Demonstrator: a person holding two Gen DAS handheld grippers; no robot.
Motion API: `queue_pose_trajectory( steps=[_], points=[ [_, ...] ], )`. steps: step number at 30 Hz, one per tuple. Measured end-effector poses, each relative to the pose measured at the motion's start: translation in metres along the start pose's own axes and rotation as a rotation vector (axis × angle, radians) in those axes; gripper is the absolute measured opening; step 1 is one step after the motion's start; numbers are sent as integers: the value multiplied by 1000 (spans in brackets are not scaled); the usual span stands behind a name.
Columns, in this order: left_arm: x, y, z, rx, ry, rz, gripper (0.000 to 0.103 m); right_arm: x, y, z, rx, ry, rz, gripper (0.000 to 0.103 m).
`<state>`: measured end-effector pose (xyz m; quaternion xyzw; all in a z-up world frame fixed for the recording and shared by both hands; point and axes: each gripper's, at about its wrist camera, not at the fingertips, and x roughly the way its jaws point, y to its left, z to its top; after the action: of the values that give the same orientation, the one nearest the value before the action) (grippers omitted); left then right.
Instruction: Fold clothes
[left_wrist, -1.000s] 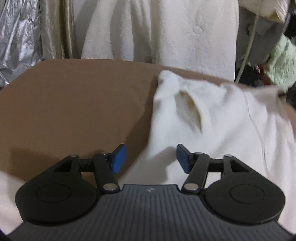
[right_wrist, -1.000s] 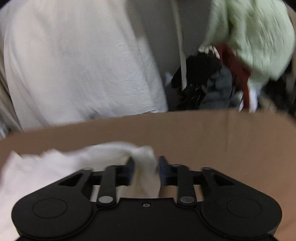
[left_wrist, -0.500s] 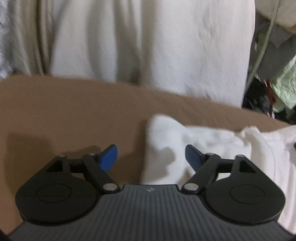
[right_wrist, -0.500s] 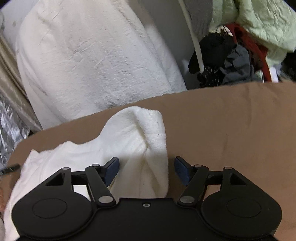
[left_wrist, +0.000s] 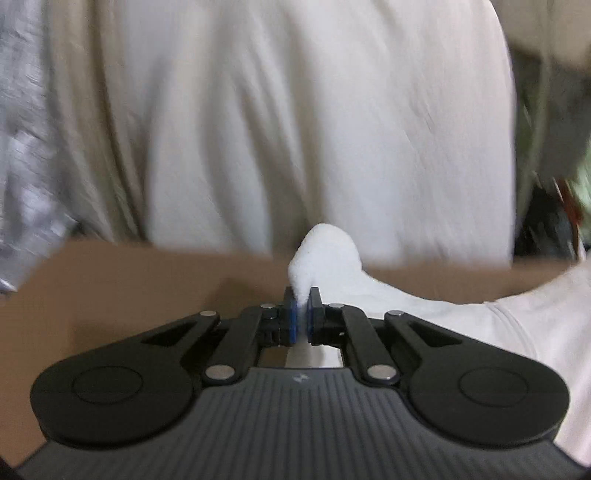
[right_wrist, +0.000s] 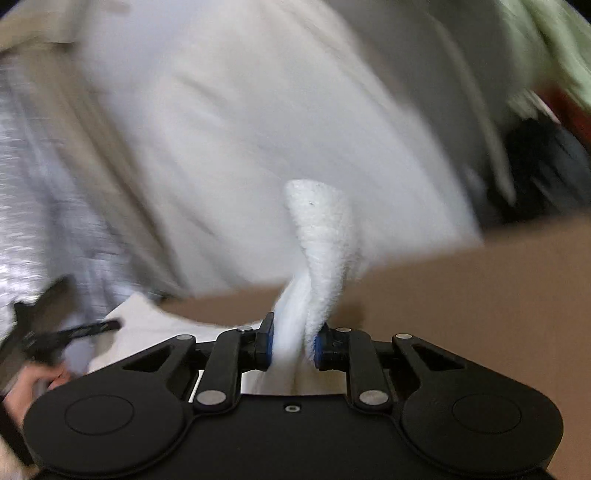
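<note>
Left wrist view: both grippers' fingers (left_wrist: 291, 317) clamp the white garment (left_wrist: 332, 258) over the brown table (left_wrist: 129, 280).

A brown surface (left_wrist: 129, 280) is seen in both views. Behind it a large white fleecy blanket (left_wrist: 332, 129) is hung, with beige cloth (left_wrist: 92, 147) and crinkled silver foil (left_wrist: 22, 147) to its left. At far right, blurred pale green (right_wrist: 554, 40) and dark clothes (right_wrist: 535, 166) are piled.
</note>
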<state>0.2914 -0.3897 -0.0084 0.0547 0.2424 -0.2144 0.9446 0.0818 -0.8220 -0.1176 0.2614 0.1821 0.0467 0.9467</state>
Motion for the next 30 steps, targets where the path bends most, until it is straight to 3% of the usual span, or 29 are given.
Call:
queue_pose_trajectory(
  steps=[1, 3, 5, 7, 8, 9, 10, 11, 14, 20, 25, 30],
  points=[
    [-4, 7, 3, -10, -34, 29, 4, 1, 1, 5, -15, -15, -6, 22],
    [10, 17, 1, -4, -15, 7, 8, 13, -5, 11, -9, -10, -99, 22],
    [20, 23, -8, -18, 26, 37, 12, 32, -17, 11, 21, 44, -239, 22],
    [28, 26, -20, -44, 80, 96, 22, 44, -23, 6, 45, 92, -420, 32],
    [30, 29, -26, -60, 99, 108, 32, 46, -23, 2, 55, 108, -493, 37],
    [25, 31, -32, -79, 97, 69, 47, 43, -21, -2, 65, 111, -529, 43],
    [19, 31, -39, -79, 99, 43, 53, 37, -18, -6, 79, 107, -533, 45],
    [7, 33, -48, -70, 113, 31, 58, 29, -15, -9, 89, 113, -506, 49],
    [-25, 34, -76, -37, 194, -3, 58, 0, -5, -25, 113, 165, -427, 56],
    [-115, 47, -129, -88, 292, 21, 58, -70, 44, -85, 127, 249, -314, 57],
    [-191, 59, -173, -131, 373, 41, 71, -111, 90, -128, 145, 259, -165, 58],
    [-250, 78, -224, -270, 466, 42, 77, -137, 149, -152, 111, 299, -78, 62]
  ],
)
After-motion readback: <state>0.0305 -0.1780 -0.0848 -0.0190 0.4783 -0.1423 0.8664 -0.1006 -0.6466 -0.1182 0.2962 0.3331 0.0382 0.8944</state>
